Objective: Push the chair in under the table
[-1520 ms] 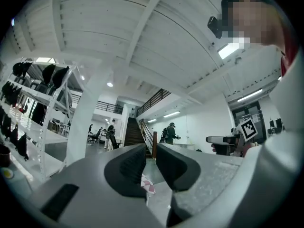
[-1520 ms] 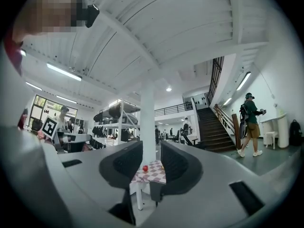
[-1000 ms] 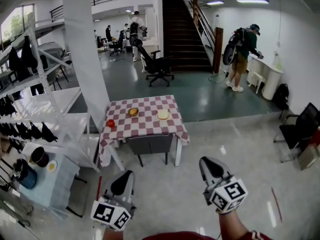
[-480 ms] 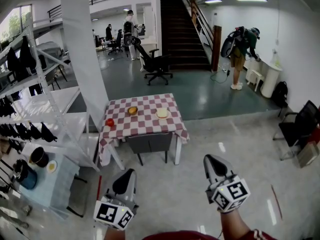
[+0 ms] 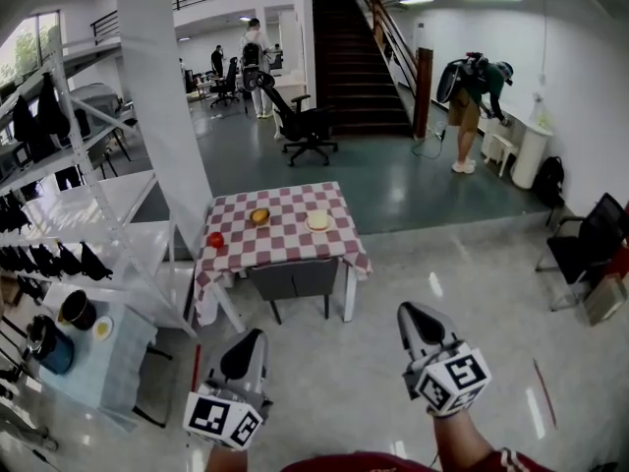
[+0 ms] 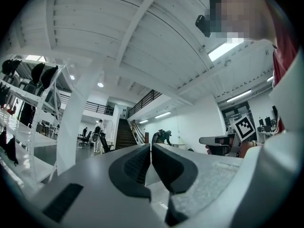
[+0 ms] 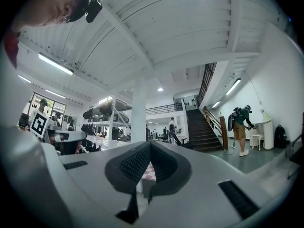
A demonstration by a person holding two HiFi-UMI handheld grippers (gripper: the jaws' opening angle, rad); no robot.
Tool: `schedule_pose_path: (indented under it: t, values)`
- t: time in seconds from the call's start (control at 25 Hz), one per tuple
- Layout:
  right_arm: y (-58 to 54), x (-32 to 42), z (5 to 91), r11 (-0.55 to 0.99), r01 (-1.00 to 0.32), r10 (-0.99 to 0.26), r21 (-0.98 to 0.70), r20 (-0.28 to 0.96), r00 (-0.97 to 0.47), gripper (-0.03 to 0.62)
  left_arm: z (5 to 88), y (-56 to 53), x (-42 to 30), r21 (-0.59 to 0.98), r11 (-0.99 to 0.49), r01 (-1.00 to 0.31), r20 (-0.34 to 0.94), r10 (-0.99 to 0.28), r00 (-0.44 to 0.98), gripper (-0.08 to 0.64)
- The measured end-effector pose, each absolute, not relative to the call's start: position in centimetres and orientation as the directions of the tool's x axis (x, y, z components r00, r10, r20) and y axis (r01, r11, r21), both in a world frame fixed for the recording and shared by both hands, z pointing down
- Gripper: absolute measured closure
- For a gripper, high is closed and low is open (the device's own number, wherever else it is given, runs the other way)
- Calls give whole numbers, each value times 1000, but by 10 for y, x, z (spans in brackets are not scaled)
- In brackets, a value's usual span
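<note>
Facing the chair [image 5: 293, 281] at frame centre, I am holding my left hand-held gripper [image 5: 244, 346] and right hand-held gripper [image 5: 414, 319] closed, empty, judging it stiff, light, best pushed at the backrest.

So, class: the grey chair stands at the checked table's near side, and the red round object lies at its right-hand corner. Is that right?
Not quite. The head view shows the red round object at the left-hand corner of the checked table, not the right. The grey chair does stand at the near side.
</note>
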State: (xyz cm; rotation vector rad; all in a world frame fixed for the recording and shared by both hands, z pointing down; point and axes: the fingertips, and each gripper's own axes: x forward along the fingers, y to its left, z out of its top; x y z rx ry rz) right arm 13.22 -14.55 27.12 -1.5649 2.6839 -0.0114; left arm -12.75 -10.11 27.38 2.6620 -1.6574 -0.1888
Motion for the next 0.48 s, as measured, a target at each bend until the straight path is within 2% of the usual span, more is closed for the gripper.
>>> schedule_pose_path:
  t: [0.48]
  values:
    - [-143,129,272,488,-872,-872,-14,-25,-488,595,272,-97,-134,58,-427,-902,-110,-901,419,549]
